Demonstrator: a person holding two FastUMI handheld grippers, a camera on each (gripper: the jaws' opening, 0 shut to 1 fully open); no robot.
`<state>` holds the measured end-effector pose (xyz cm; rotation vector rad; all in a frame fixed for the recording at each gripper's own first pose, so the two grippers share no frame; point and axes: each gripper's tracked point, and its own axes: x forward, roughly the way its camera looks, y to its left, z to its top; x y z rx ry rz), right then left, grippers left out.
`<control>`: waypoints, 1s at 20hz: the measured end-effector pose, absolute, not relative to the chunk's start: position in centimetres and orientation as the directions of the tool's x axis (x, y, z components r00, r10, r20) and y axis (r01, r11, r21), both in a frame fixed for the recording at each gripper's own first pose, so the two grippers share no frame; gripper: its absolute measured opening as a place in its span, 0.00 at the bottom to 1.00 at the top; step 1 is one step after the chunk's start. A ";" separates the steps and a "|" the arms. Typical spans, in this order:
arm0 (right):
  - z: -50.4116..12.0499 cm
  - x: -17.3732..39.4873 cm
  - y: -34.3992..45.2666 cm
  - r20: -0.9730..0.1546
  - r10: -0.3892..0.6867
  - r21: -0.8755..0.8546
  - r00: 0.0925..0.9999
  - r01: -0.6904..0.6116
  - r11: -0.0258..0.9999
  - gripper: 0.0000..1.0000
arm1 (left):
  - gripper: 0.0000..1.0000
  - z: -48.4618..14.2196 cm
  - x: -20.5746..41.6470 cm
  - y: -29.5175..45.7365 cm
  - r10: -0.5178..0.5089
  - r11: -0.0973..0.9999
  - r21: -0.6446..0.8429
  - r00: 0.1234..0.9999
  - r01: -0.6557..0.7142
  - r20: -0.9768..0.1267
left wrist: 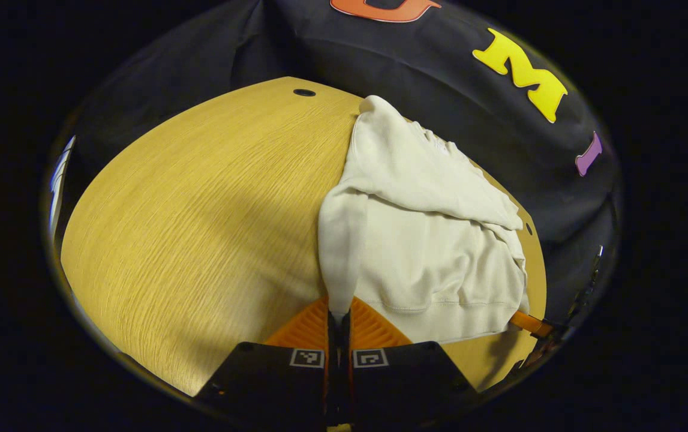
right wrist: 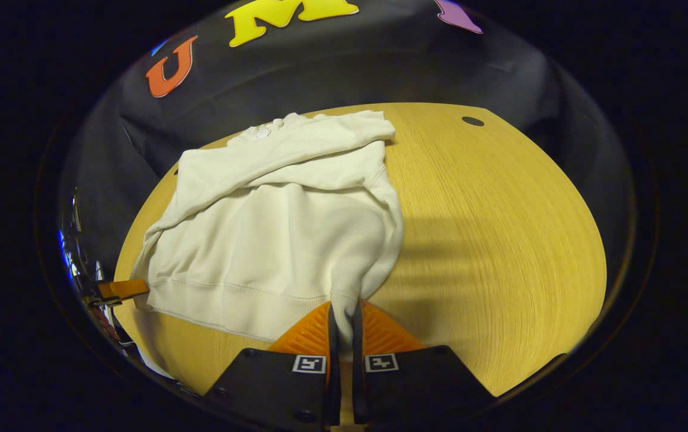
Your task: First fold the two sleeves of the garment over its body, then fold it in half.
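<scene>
Left gripper [left wrist: 338, 318] first: its jaws are pressed together on a strip of cream cloth, pinching the bottom corner of the garment [left wrist: 433, 240] right at the tips, and the fabric rises straight ahead from them in a taut, narrow fold. Ahead and to the right of those jaws the rest of the garment lies on the wooden surface [left wrist: 200, 228], with one sleeve [left wrist: 415, 174] folded across the upper body in a long diagonal band. Far off to the right of the jaws, at the garment's other bottom corner, the tip of the other gripper pokes in at the hem. Over to the right gripper [right wrist: 344, 321]: its jaws are likewise nearly closed, nipping the hem corner just ahead of them, cloth bunched between the fingers. From here the garment spreads ahead and to the left of the jaws, ribbed hem [right wrist: 224, 294] running leftward along the near edge, folded sleeve lying across the chest farther ahead, collar at the far edge of the surface. Bare wood stretches out to the right of these jaws, with a small dark hole [right wrist: 472, 121] far ahead near the surface's back edge.
</scene>
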<state>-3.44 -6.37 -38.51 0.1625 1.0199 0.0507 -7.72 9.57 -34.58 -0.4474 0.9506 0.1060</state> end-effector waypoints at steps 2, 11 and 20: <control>-37.3 -3.0 -6.5 -0.836 0.138 0.196 0.532 0.053 0.979 0.09 | 0.04 -33.0 -7.1 9.2 -0.116 0.916 -0.322 0.612 -0.238 -0.782; -28.3 0.5 -4.6 -0.734 0.270 0.360 0.622 0.020 0.933 0.09 | 0.03 -25.1 -2.6 7.3 -0.172 0.923 -0.367 0.725 -0.118 -0.667; -17.0 10.1 -3.4 -0.584 0.308 0.362 0.751 -0.099 0.927 0.09 | 0.03 -15.4 7.2 8.0 -0.190 0.919 -0.393 0.827 -0.041 -0.530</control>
